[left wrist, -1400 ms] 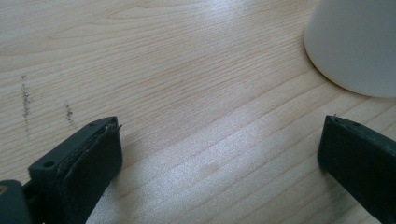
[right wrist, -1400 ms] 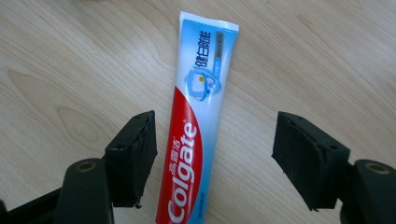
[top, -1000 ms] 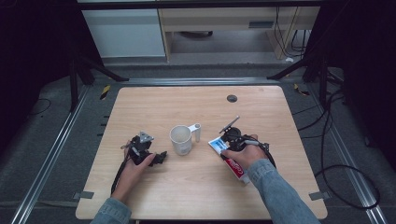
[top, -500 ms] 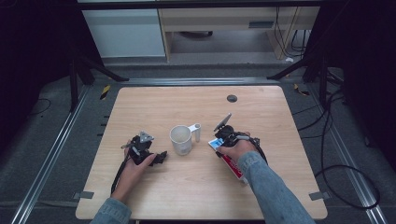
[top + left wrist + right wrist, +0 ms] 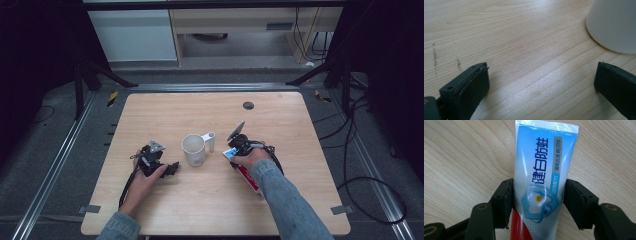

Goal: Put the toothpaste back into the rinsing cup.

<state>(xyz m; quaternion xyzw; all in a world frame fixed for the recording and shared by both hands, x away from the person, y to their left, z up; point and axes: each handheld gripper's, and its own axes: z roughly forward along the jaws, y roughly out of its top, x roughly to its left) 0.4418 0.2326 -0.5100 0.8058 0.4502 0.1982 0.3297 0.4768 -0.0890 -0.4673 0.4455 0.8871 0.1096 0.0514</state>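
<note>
A blue, white and red toothpaste tube (image 5: 544, 160) lies flat on the wooden table (image 5: 280, 120), right of centre (image 5: 248, 177). My right gripper (image 5: 537, 202) straddles its blue part. Its jaws have just been closing and both pads now touch the tube's side edges. In the high view that gripper (image 5: 231, 152) sits just right of a white cup (image 5: 193, 149). My left gripper (image 5: 172, 167) rests low on the table left of the cup, open, with bare wood between its jaws (image 5: 541, 85). The cup's wall (image 5: 614, 25) stands ahead of it, to the right.
A small white object (image 5: 210, 141) lies against the cup's right side. A round black hole (image 5: 248, 105) is set in the table near its far edge. Cables trail from both grippers toward the person. Dark floor and metal rails surround the table.
My right gripper has shifted left and lower over the tube, toward the cup. The left hand and the cup have stayed where they were.
</note>
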